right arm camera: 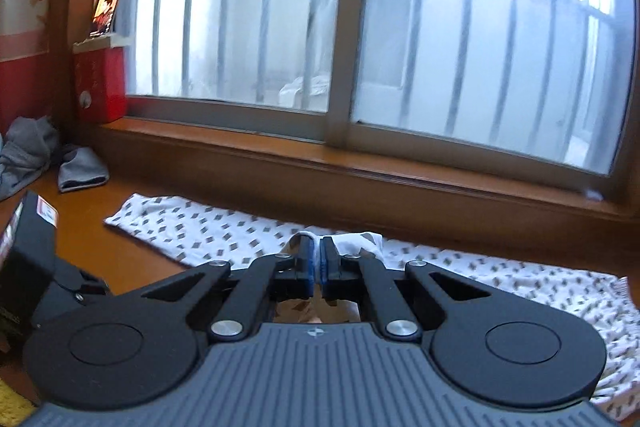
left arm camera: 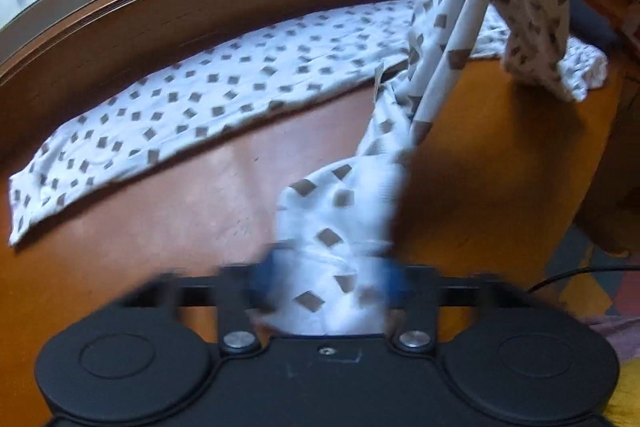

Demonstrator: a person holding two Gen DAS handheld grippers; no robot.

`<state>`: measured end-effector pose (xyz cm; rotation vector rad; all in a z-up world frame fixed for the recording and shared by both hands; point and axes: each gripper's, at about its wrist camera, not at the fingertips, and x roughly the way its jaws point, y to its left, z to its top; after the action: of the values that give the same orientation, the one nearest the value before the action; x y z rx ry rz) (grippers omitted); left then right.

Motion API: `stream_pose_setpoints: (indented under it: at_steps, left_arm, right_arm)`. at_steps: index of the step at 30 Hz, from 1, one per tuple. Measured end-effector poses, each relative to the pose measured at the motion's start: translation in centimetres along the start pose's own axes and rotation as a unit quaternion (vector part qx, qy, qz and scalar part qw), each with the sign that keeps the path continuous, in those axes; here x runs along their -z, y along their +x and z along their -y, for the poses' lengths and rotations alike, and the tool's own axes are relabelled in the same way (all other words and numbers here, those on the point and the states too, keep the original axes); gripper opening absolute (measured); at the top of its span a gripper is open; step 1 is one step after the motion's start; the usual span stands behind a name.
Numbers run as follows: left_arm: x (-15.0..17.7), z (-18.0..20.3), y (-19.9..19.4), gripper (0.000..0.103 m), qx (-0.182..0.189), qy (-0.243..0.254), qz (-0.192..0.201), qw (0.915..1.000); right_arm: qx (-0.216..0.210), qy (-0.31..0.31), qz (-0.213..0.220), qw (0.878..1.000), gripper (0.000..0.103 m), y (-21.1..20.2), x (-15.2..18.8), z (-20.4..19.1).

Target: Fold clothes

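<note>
Both jaws clamped on the patterned garment (left arm camera: 224, 99): left gripper (left arm camera: 326, 277) near edge, right gripper (right arm camera: 318, 263) lifted end. Rest lies on wooden ledge (left arm camera: 200, 195) under the window. I carry both corners across evenly, keeping tension.

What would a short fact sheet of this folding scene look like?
garment: white cloth with brown diamonds, partly flat on the wooden surface, partly lifted
left hand-held gripper: closed on a bunched end of the cloth
right hand-held gripper: shut on a thin fold of the cloth, raised
other clothes: grey heap at far left
background: barred window
</note>
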<state>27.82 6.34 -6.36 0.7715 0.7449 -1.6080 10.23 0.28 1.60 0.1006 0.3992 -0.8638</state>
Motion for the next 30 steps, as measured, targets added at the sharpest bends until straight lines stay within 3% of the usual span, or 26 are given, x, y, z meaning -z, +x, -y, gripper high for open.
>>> stream_pose_setpoints:
  at_steps: [1, 3, 6, 9, 10, 13, 14, 15, 17, 19, 21, 22, 23, 27, 30]
  left_arm:
    - [-0.2, -0.5, -0.4, 0.017, 0.031, -0.018, -0.004, 0.9994]
    - [-0.3, -1.9, -1.9, 0.014, 0.106, -0.067, -0.007, 0.9920]
    - [-0.3, -4.2, -6.1, 0.014, 0.164, -0.132, 0.024, 0.9774]
    - [0.1, -7.0, -8.4, 0.015, 0.097, -0.167, 0.047, 0.9800]
    - [0.2, -8.0, -9.0, 0.016, 0.070, -0.178, 0.054, 0.9801]
    - [0.7, -9.9, -9.2, 0.034, -0.009, -0.188, 0.047, 0.9809]
    - [0.8, -10.0, -8.8, 0.045, -0.023, -0.187, 0.042, 0.9812]
    - [0.9, -9.9, -8.5, 0.060, -0.027, -0.186, 0.039, 0.9813]
    - [1.2, -8.9, -7.8, 0.076, -0.018, -0.182, 0.030, 0.9827]
    - [1.4, -8.1, -7.2, 0.082, -0.011, -0.171, 0.019, 0.9850]
    - [1.7, -7.4, -6.4, 0.085, -0.004, -0.161, 0.006, 0.9869]
    - [2.2, -7.1, -5.9, 0.085, 0.002, -0.153, -0.002, 0.9882]
    - [2.4, -7.1, -5.3, 0.085, 0.007, -0.144, -0.010, 0.9895]
    - [2.6, -7.9, -4.8, 0.086, -0.001, -0.112, -0.025, 0.9934]
    - [2.7, -10.4, -5.0, 0.087, 0.016, -0.112, -0.016, 0.9934]
  right_arm:
    - [0.002, 0.003, 0.003, 1.000, 0.003, -0.3, 0.0, 0.2]
    - [-0.001, 0.010, 0.010, 1.000, 0.003, -1.0, 0.0, 0.8]
    - [-0.020, 0.015, 0.021, 0.999, 0.003, -2.3, -0.2, 1.8]
    - [-0.049, 0.024, 0.021, 0.998, 0.003, -2.7, -0.4, 3.4]
    - [-0.040, 0.021, 0.014, 0.999, 0.004, -2.1, -0.1, 3.6]
    - [0.003, -0.005, -0.023, 1.000, 0.005, 1.3, 1.3, 3.9]
    - [0.031, -0.022, -0.044, 0.998, 0.006, 3.2, 2.1, 3.8]
    - [0.072, -0.045, -0.072, 0.994, 0.006, 5.2, 3.1, 3.6]
    - [0.144, -0.080, -0.126, 0.978, 0.009, 8.2, 4.8, 3.4]
    - [0.148, -0.059, -0.144, 0.977, 0.011, 8.1, 5.0, 3.5]
    - [0.118, -0.014, -0.144, 0.982, 0.026, 6.8, 4.7, 3.3]
    - [0.094, 0.013, -0.138, 0.986, 0.043, 5.8, 4.4, 3.1]
    - [0.071, 0.032, -0.128, 0.989, 0.054, 4.7, 4.3, 2.5]
    - [-0.018, 0.073, -0.118, 0.990, 0.055, 2.1, 4.7, -1.8]
    - [-0.060, 0.061, -0.128, 0.988, 0.059, 1.4, 6.2, -7.0]
